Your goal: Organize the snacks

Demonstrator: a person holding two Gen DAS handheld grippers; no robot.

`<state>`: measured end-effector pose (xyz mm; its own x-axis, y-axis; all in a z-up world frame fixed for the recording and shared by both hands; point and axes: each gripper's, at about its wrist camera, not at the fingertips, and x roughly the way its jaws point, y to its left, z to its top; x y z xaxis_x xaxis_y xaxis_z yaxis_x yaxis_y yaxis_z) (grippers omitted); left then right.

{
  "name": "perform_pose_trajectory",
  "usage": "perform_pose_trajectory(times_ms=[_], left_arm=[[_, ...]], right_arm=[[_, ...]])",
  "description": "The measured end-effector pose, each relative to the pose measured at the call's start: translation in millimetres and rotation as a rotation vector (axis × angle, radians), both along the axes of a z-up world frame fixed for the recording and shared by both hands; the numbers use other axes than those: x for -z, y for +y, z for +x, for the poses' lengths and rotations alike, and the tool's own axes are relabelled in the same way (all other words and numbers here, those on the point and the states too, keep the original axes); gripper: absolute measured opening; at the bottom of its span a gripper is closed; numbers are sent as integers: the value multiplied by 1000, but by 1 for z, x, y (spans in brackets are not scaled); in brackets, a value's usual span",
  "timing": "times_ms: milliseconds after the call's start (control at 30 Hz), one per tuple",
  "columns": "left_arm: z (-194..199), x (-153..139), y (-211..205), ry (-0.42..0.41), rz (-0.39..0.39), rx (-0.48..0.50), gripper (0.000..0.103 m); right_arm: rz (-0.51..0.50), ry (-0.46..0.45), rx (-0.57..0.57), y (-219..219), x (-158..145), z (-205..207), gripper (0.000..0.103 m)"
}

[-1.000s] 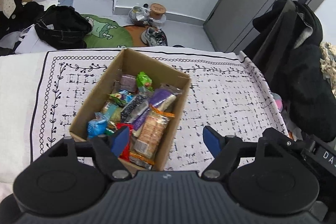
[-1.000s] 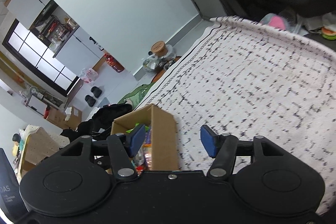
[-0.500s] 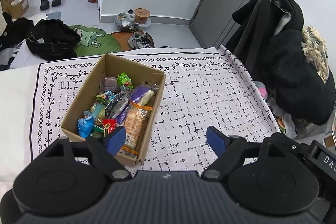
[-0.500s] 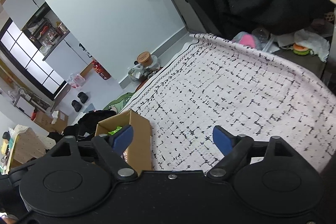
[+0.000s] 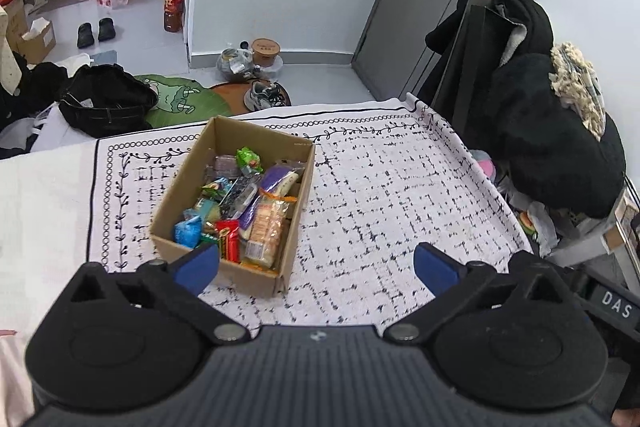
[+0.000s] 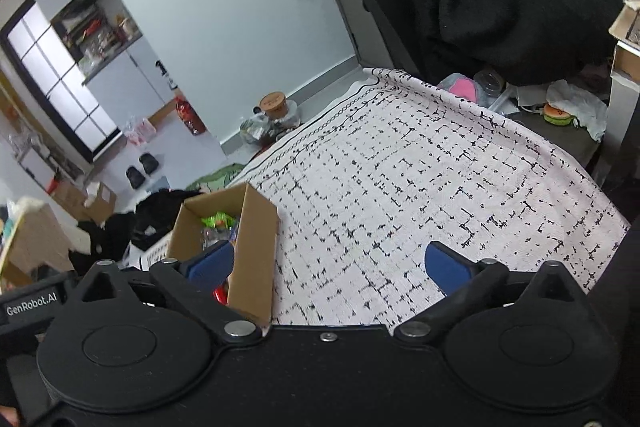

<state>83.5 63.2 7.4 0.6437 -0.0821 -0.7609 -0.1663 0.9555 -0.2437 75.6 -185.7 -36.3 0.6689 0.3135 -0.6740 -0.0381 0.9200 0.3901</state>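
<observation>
In the left-wrist view, a box point(image 5: 224, 269) of snacks point(image 5: 240, 203) is seen ahead of the left gripper point(image 5: 316, 263), on a patterned cloth point(image 5: 400, 195); its near wall lies just beyond the left pad, toward the left of the gap, while only bare cloth lies beyond the right pad. The left jaws have just been opening and stand released, with nothing between them. The packets inside are judged light, soft and crinkly, their film probably slippery; a long wafer pack point(image 5: 266, 227) at the near right of the box looks the easiest to pinch, across its narrow width near the middle, and gently, since the contents may crumble. A small blue packet point(image 5: 188, 231) at the near left corner would probably have to be taken by its bunched end. The box itself is judged stiff but thin-walled, best gripped over a wall edge. In the right-wrist view, the same box point(image 6: 256, 247) is found at the left pad of the right gripper point(image 6: 330, 265), with its right wall just inside the gap; bare cloth point(image 6: 400, 187) fills the remainder of the gap. The right jaws, too, have just been opening and are released, holding nothing.
</observation>
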Motion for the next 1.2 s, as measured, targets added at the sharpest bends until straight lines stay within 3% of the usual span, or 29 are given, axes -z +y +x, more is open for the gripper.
perform_pose_trajectory(times_ms=[267,700,1200], left_arm=[[-28,-3,-3,-12,54,31,103],[-55,1,-10,-57,74,95,103],[-74,-14,-11,-121,147,141,103]], right_arm=[[-90,-25,-17,5,-7,-21,103],[-207,-84,-23,12,-12,-48,103],[-235,-102,-3,16,-23,-57,103]])
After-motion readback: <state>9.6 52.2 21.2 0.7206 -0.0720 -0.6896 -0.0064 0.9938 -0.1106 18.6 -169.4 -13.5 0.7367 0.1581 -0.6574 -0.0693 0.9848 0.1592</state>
